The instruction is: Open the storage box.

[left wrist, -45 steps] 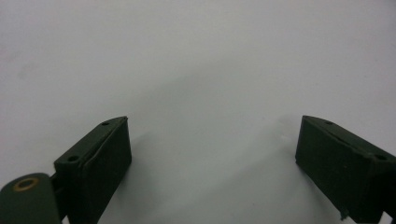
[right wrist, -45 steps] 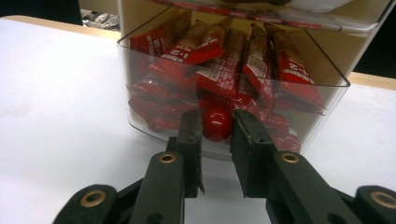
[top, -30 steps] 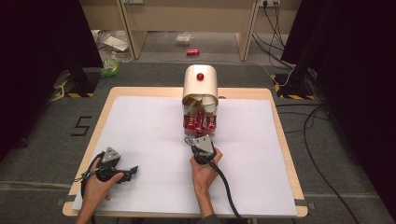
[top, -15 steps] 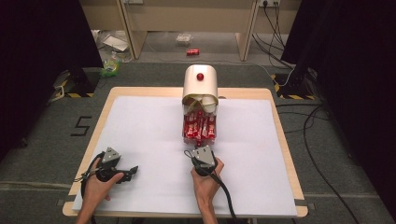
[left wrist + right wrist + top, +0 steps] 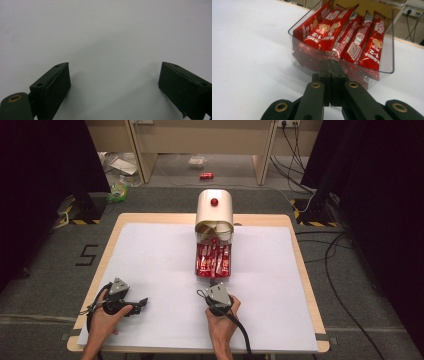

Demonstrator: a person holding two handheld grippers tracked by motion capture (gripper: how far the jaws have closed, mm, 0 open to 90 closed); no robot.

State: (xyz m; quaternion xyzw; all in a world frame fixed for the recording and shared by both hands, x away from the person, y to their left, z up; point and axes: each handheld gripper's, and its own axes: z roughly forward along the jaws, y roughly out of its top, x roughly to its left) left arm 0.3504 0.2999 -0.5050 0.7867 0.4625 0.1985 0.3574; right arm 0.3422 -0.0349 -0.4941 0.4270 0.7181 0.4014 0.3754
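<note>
Red sachets [image 5: 214, 260], packed lengthwise in a clear plastic tray [image 5: 387, 58], drawn out from the front of a cream dispenser [image 5: 214, 212] with a red knob on top. Dispenser standing at the far middle of the bench [image 5: 150, 265], under a white sheet; tray just in front of that dispenser, sachets sloping up toward its mouth.

Right hand-held gripper [image 5: 216, 283] just in front of the tray, on the side away from the dispenser, black jaws pressed tight together with nothing seen between them in the right gripper view [image 5: 333, 72]; jaws having just been closing. Tips right at the tray's clear front wall; contact with it not possible to tell. Right hand [image 5: 220, 312] wrapped round the grip, cable trailing back to the near bench edge.

Left hand-held gripper [image 5: 142, 302] well apart from the dispenser, off to its near left, low over the white sheet. Jaws spread wide in the left gripper view [image 5: 113, 85], only bare white surface between them. Left hand [image 5: 107, 315] closed round its body.

Beyond the bench, past the dispenser: grey floor with a red can [image 5: 206, 175] lying on it.
</note>
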